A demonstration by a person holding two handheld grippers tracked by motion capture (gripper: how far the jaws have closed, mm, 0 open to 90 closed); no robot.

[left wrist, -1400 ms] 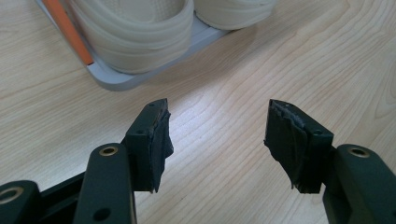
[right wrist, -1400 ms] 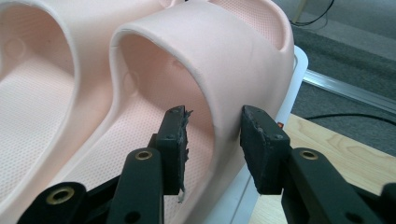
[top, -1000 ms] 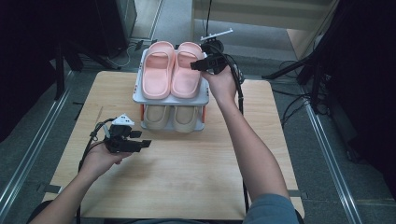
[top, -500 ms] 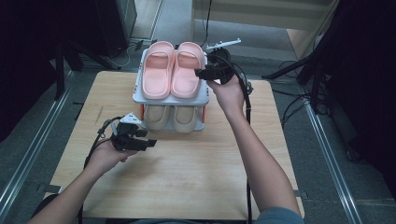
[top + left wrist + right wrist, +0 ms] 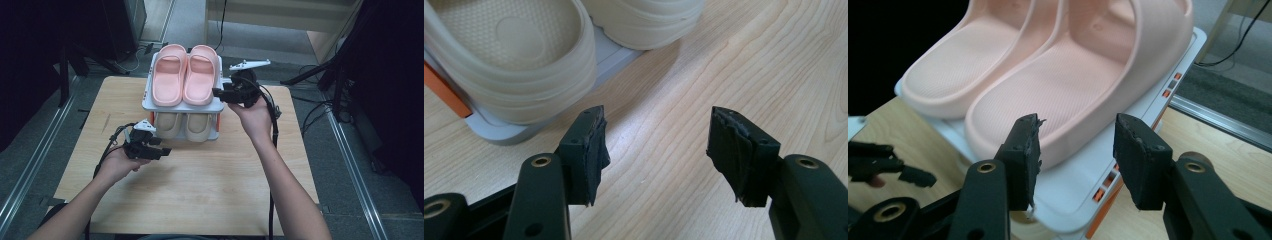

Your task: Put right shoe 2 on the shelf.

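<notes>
1. High view. Right gripper (image 5: pixel 218 92) hovers at the right edge of the upper shelf of a small shoe rack (image 5: pixel 148 98), jaws apart and empty, aimed at the nearer of the two pink slippers (image 5: pixel 201 75). Probable reason for the side-on approach: the slipper's outer wall is the easiest part to pinch.
2. High view. Left gripper (image 5: pixel 162 150) sits low over the wooden table (image 5: pixel 200 185), just in front of the lower shelf, jaws apart and empty. It looks parked, clear of the other hand's path.
3. High view. Beige slippers (image 5: pixel 182 125) fill the lower shelf, toes toward the person; the pink pair lies side by side above them, touching each other.
4. Left gripper view. Both pads are spread with bare table (image 5: pixel 664 125) between them. One beige slipper (image 5: pixel 514 65) lies just beyond the left pad on the grey base of the rack (image 5: pixel 499 132), not touched.
5. Right gripper view. Pads stand wide, nothing pressed between them. Nearer pink slipper (image 5: pixel 1073 75) lies just ahead, its heel rim lined up with the gap; contact is not made as far as I can tell. White shelf edge (image 5: pixel 1088 185) sits under it.
6. Judgement: a grasp on that slipper's edge seems next; the jaws need to advance and straddle the rim.
</notes>
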